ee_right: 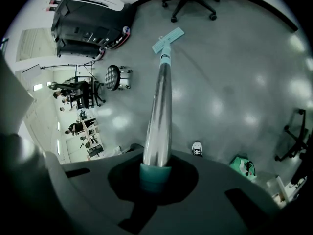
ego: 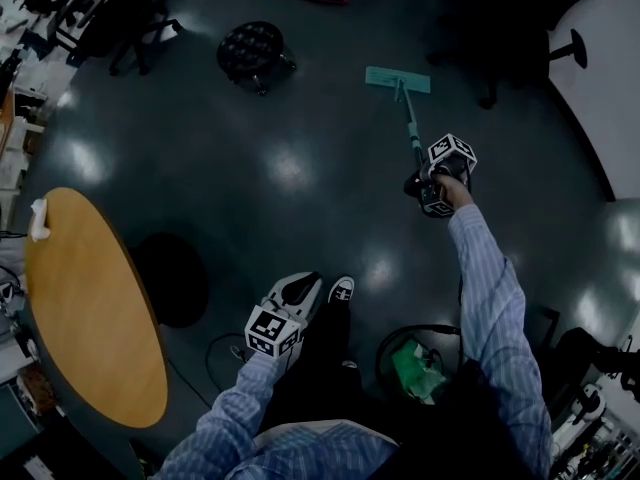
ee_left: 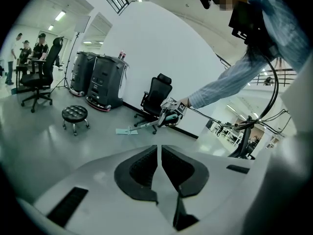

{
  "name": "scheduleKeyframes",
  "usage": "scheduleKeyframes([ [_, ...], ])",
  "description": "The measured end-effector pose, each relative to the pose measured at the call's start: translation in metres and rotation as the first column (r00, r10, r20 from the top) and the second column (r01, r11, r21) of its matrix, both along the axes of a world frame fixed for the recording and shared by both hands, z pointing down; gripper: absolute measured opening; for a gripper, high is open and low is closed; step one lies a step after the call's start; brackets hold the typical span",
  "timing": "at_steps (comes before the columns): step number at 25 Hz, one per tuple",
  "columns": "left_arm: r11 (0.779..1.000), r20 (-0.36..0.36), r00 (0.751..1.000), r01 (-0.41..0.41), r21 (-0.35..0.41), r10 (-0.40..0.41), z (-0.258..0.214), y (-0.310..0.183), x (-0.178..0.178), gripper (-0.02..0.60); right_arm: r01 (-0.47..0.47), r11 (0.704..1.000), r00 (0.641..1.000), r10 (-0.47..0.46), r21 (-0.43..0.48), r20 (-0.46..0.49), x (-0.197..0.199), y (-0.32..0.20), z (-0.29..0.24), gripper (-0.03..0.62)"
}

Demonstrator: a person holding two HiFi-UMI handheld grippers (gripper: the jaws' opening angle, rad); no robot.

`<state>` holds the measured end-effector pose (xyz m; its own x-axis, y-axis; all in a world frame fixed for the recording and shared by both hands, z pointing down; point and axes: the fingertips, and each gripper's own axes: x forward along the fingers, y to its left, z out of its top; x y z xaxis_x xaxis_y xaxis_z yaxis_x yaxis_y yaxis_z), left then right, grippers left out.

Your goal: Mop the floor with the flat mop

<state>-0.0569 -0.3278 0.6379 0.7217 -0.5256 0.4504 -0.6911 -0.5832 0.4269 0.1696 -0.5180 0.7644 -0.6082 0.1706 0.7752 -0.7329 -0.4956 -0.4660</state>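
The flat mop's teal head (ego: 398,79) lies flat on the dark floor ahead of me, and its metal handle (ego: 411,128) slants back to my right gripper (ego: 440,175). That gripper is shut on the handle's teal grip, held out at arm's length. In the right gripper view the handle (ee_right: 159,106) runs from my right gripper (ee_right: 156,177) up to the mop head (ee_right: 167,39). My left gripper (ego: 287,311) hangs close to my body, shut and holding nothing. From the left gripper view, my left gripper (ee_left: 159,151) faces the mop head (ee_left: 127,131) and the right gripper (ee_left: 172,113).
A round wooden table (ego: 90,308) stands at my left. A black stool (ego: 250,48) sits left of the mop head, and office chairs (ego: 130,18) fill the back left. Another chair (ego: 510,28) stands at the back right. A bin with a green bag (ego: 418,366) is by my right foot.
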Motion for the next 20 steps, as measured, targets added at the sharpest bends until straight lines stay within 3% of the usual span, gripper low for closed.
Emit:
scheduleKeyframes([
  [9,1.0,0.003,1.0,0.006,0.0,-0.006,-0.001,0.017,-0.005,0.029,-0.071,0.997,0.996,0.071,0.005,0.048,-0.008,0.026,-0.013,0.008],
  [20,0.998,-0.019,0.999,-0.047,0.048,0.048,-0.017,0.074,0.014,0.029,-0.01,1.0,0.998,0.01,-0.002,0.057,0.002,0.194,-0.018,0.008],
])
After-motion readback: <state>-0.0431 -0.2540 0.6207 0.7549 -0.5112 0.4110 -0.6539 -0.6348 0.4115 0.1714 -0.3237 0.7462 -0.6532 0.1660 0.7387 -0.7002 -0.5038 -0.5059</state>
